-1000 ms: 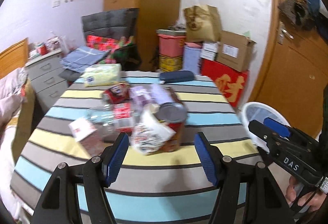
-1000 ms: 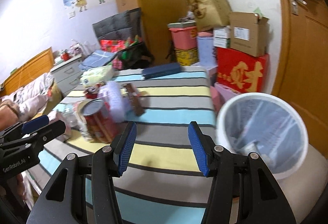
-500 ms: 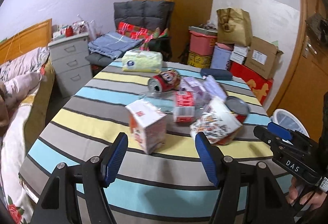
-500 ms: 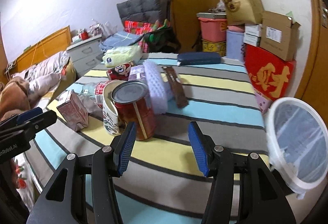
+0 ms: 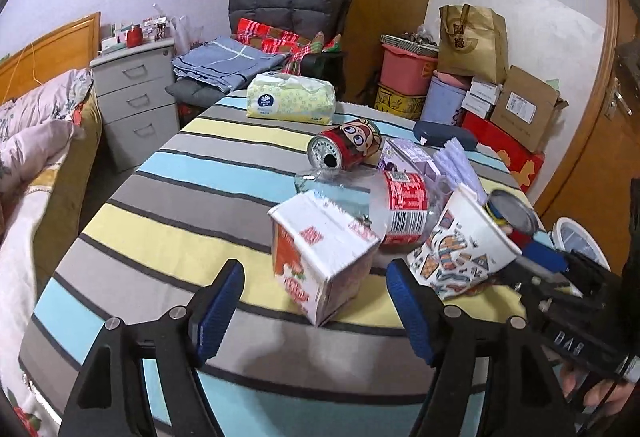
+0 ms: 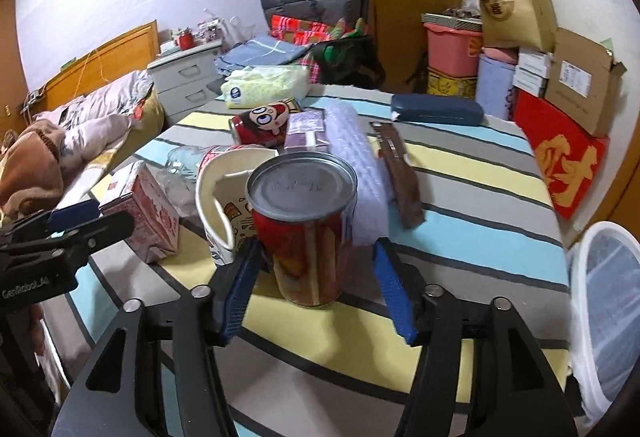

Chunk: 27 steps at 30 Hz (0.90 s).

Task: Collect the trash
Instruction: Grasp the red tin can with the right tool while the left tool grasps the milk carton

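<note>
left tongs just widened, empty | right tongs just widened around red can, untouched | striped table

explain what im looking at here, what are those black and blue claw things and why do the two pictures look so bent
Those are two hand-held grippers with blue pads; a person carries one in each hand. Each has a wide-angle camera looking along its fingers, which bends the picture.

The left wrist view shows the left gripper facing a tilted red and white carton. The right wrist view shows the right gripper around an upright red can, pads not pressing it. Both grippers' jaws have just been opening, and neither holds anything.

On the striped table also lie a paper cup, a plastic bottle, a cartoon can and a tissue pack. A white bin stands beside the table.
</note>
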Each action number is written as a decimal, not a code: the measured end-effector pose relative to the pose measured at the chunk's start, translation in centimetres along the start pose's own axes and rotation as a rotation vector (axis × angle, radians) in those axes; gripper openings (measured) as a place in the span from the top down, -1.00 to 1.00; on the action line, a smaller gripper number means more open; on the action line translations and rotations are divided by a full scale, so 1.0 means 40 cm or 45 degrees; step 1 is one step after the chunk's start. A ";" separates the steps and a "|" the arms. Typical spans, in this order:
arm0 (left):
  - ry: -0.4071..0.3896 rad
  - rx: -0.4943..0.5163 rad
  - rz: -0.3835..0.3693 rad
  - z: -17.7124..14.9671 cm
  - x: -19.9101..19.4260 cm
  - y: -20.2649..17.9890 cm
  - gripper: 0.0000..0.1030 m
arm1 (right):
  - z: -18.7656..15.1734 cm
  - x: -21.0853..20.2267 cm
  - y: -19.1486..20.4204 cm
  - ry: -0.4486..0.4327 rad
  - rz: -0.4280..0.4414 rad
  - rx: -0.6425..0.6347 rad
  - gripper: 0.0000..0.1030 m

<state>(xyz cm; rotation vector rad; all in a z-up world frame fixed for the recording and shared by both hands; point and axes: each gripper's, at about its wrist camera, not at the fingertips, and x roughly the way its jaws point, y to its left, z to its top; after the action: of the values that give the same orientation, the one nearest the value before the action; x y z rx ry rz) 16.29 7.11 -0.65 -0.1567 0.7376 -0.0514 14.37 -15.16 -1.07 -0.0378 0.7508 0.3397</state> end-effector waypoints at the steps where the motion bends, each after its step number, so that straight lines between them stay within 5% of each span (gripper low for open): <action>1: 0.001 -0.004 -0.003 0.003 0.004 -0.002 -0.43 | 0.002 0.004 0.003 0.005 -0.003 0.003 -0.21; 21: 0.020 -0.078 0.055 0.012 0.087 0.010 -0.42 | 0.022 0.048 -0.004 0.027 -0.009 0.093 -0.22; 27: 0.037 -0.088 0.019 0.020 0.093 0.013 -0.15 | 0.022 0.050 -0.005 0.030 -0.002 0.108 -0.20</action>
<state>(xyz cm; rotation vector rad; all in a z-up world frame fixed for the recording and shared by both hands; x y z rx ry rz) 19.57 7.33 -2.60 -0.2167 0.7702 -0.0141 16.38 -14.63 -1.82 0.0377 0.7881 0.3059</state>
